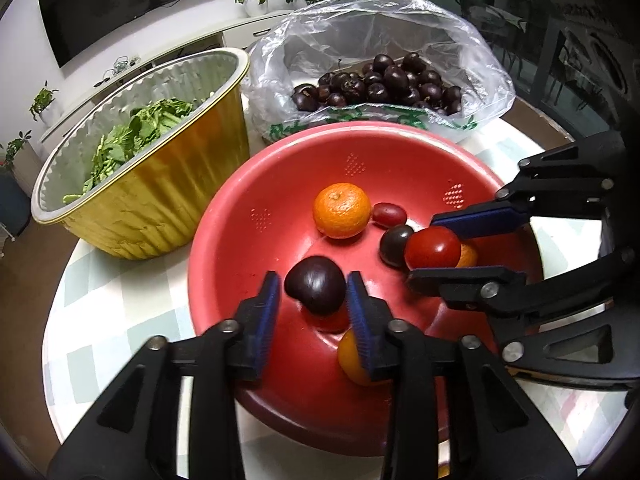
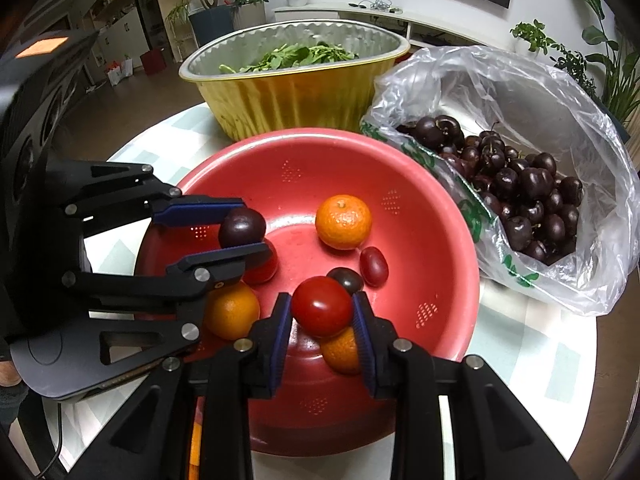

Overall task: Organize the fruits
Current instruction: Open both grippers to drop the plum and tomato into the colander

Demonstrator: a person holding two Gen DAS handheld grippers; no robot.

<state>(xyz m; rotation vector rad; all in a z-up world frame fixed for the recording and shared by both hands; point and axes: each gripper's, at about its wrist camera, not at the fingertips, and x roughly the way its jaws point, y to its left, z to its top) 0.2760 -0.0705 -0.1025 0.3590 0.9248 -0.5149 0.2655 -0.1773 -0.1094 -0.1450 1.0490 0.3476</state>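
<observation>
- Gripping a dark cherry [image 1: 315, 285] between the blue pads of the left gripper [image 1: 312, 300], low over the near side of the red colander [image 1: 240, 280]
- Clamping a red cherry tomato [image 2: 321, 306] in the right gripper [image 2: 322, 320], likewise above the colander's near wall
- Judging the step as sorting: both picks made, carrying off still to do
- Calling next for lifting each fruit clear of the rim, then, probably, taking the cherry to the plastic bag [image 2: 560, 100]; no obvious place showing for the tomato
- Counting in the colander, beyond the two held: three mandarins [image 2: 343, 222], two more red tomatoes [image 2: 373, 266], one more dark fruit [image 2: 347, 279]
- Counting farther back: one gold foil bowl [image 1: 168, 200] holding leafy greens [image 1: 132, 140], one bag of too many cherries [image 1: 380, 84] to number, both just behind the colander on the round table [image 1: 100, 320]
</observation>
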